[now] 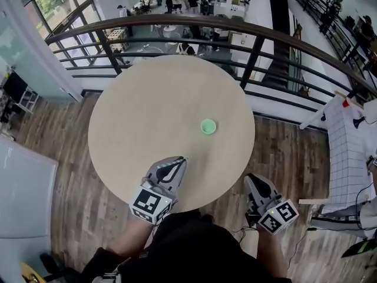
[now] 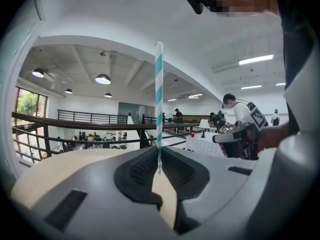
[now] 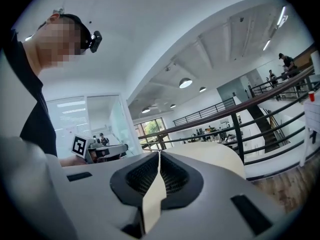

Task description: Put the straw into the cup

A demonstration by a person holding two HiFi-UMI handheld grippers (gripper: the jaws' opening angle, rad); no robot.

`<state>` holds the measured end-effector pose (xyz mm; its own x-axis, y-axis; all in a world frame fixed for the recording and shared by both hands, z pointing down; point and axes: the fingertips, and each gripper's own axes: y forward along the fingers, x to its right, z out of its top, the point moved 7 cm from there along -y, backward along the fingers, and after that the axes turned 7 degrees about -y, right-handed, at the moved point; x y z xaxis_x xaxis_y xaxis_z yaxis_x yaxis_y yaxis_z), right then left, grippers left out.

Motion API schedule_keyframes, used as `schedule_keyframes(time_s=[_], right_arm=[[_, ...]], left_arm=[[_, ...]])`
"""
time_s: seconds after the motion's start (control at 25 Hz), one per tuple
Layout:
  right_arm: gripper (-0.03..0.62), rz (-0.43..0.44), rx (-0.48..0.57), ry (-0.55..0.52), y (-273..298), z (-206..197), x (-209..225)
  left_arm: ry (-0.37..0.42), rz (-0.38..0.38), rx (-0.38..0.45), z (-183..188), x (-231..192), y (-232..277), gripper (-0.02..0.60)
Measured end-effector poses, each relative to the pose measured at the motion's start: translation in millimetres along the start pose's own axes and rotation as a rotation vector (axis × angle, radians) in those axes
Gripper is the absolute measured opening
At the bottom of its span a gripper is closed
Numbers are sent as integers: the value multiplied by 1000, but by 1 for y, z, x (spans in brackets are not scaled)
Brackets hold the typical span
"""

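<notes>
A small green cup [image 1: 208, 125] stands on the round beige table [image 1: 147, 99], right of its middle. My left gripper [image 1: 177, 161] hovers over the table's near edge, below and left of the cup. It is shut on a teal-and-white striped straw [image 2: 159, 99], which stands upright between the pads. My right gripper [image 1: 252, 180] hangs just off the table's near right edge, over the floor, with its jaws closed together on nothing [image 3: 159, 156]. The cup does not show in either gripper view.
A dark metal railing [image 1: 247, 34] curves round the table's far side, with a lower floor and people beyond it. A white gridded table [image 1: 347, 152] stands to the right. Wood flooring [image 1: 76, 187] surrounds the table, and a white panel [image 1: 23, 187] lies at the left.
</notes>
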<state>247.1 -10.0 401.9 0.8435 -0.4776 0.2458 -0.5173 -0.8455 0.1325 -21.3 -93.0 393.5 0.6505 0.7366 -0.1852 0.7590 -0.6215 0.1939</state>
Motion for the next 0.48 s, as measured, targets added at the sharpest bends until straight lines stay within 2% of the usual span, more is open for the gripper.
schedule_keyframes(time_s=[0.2,0.48], right_arm=[[25,35,-23,-24,43,3,25],[25,79,-73,23,94,-1,51]], left_arm=[[18,8,-29,-6,-22,32,28],[14,20,-60,-5,-56,71,28]])
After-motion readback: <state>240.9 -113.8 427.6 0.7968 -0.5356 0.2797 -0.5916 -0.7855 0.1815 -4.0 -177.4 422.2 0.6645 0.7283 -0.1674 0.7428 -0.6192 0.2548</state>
